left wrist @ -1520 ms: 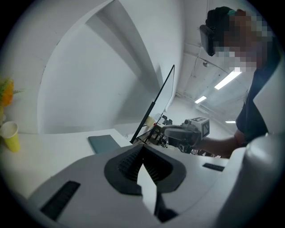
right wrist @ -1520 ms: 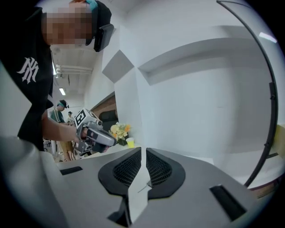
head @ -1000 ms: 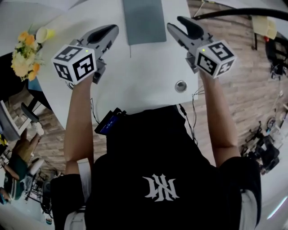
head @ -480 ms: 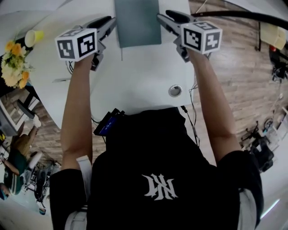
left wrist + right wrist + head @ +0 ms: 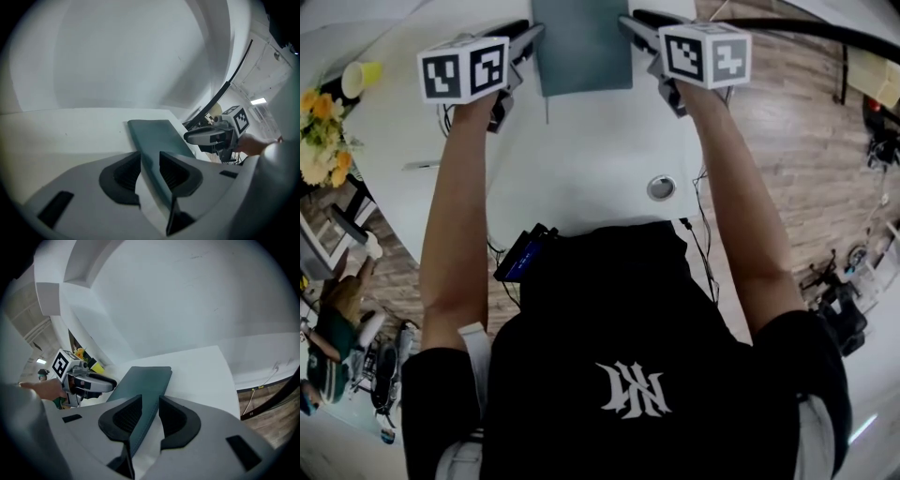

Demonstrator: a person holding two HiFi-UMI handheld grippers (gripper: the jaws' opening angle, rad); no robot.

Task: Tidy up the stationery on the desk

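Two grippers at a folder on the surface [image 5: 581, 169].
Left gripper [image 5: 150, 158] open, jaws just been opening, folder [image 5: 581, 52] edge between them; right gripper [image 5: 150, 401] open, just been closing, opposite folder edge in its gap.

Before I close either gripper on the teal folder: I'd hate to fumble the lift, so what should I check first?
1. Left gripper at the teal folder's edge: ok. Its jaws are apart and have just been opening, with the edge showing between them.
2. Right gripper at the opposite edge: ok. Its jaws are apart and have just been closing, with the edge between them.
3. Folder gripped: not ok. No pad presses on it.
4. Folder flat on the white desk: ok.
5. Folder's top bare: ok, as far as it shows.
6. Jaws low enough to catch the thin edge: cannot tell.
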